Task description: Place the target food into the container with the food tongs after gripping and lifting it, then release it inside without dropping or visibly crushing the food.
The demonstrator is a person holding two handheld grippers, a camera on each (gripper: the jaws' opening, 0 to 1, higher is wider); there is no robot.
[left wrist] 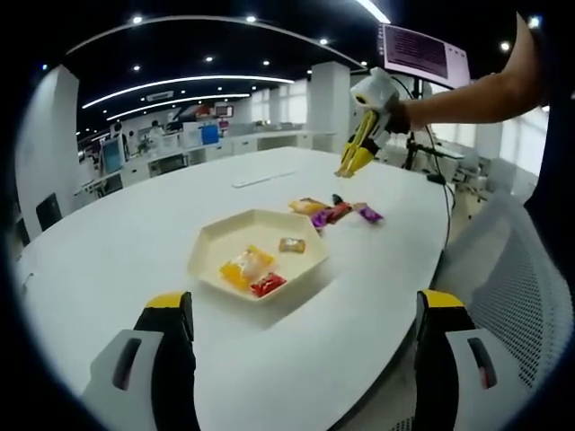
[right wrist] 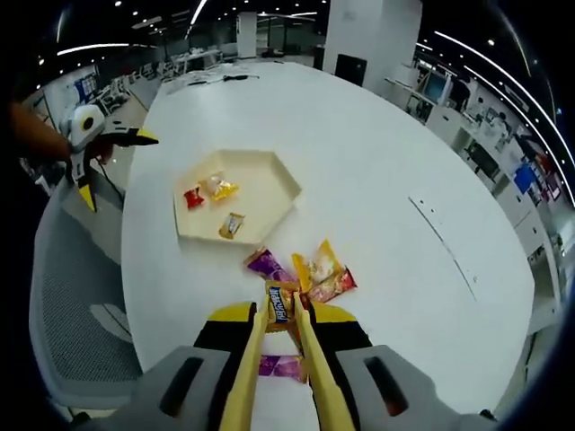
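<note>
Right gripper (right wrist: 284, 310) is raised above the white table (right wrist: 386, 162), jaws closed on a small orange-brown snack packet (right wrist: 279, 305) pinched between the yellow tong tips. In the left gripper view the same gripper (left wrist: 352, 165) hangs in the air past the tray, tips pointing down, held by a person's hand (left wrist: 393, 114) with a bare forearm reaching in from the right; the packet can't be made out there.

Left gripper (left wrist: 305, 310) sits low at the near table edge, jaws spread wide apart, nothing between them. In the right gripper view it (right wrist: 112, 166) is off the table's left edge above a grey mesh chair (right wrist: 76, 296), yellow tips apart.

Cream hexagonal tray (right wrist: 269, 193) lies flat on the table, between the two grippers. Inside: a yellow-orange packet (left wrist: 245, 266), a red packet (left wrist: 268, 285) just beside it, and a small brown packet (left wrist: 291, 244) apart from those two.

Loose snack packets lie on the table beyond the tray: purple packet (right wrist: 266, 264), orange packet (right wrist: 323, 262) and reddish packet (right wrist: 332, 285) overlapping, another purple packet (right wrist: 280, 365) partly hidden under the right gripper's jaws.
</note>
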